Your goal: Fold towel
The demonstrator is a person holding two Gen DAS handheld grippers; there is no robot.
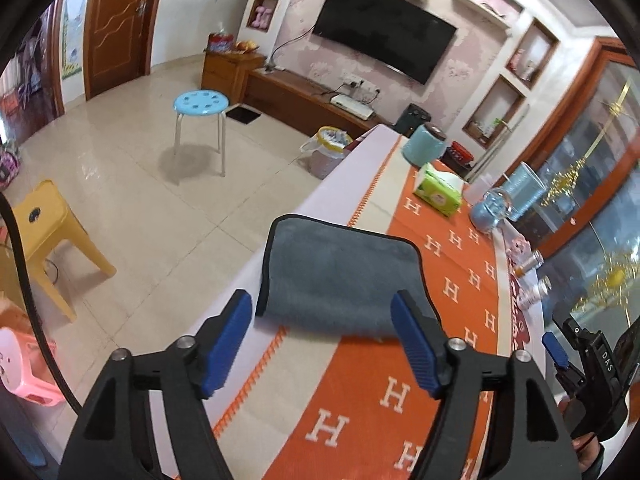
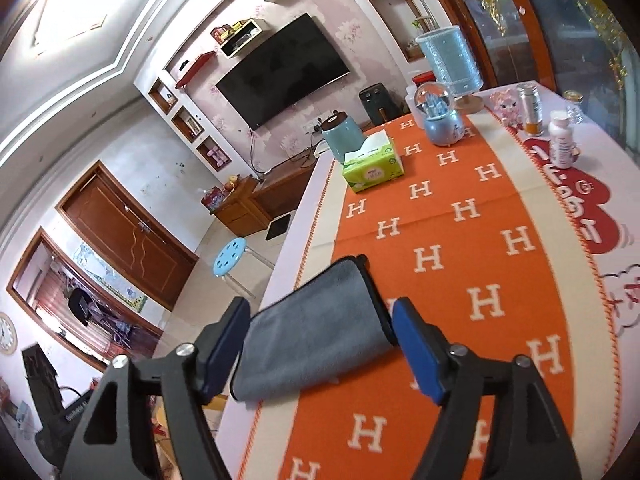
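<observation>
A grey towel [image 1: 340, 276] with a black hem lies folded on the orange H-pattern table runner [image 1: 452, 292], near the table's left edge. My left gripper [image 1: 324, 344] is open and empty, its blue pads [image 1: 228, 340] spread just short of the towel's near edge. In the right wrist view the same towel [image 2: 316, 328] lies between the spread blue pads [image 2: 416, 348] of my right gripper [image 2: 320, 352], which is open and empty above it. The right gripper also shows at the left wrist view's right edge [image 1: 560, 352].
On the table's far end stand a green tissue box [image 2: 374, 166], a teal canister [image 2: 340, 132], a blue snow globe [image 2: 440, 120], a clear blue holder [image 2: 450, 60] and bottles [image 2: 562, 140]. Beyond the table's left edge are a blue stool [image 1: 200, 104], a yellow stool [image 1: 44, 236] and a bin [image 1: 328, 152].
</observation>
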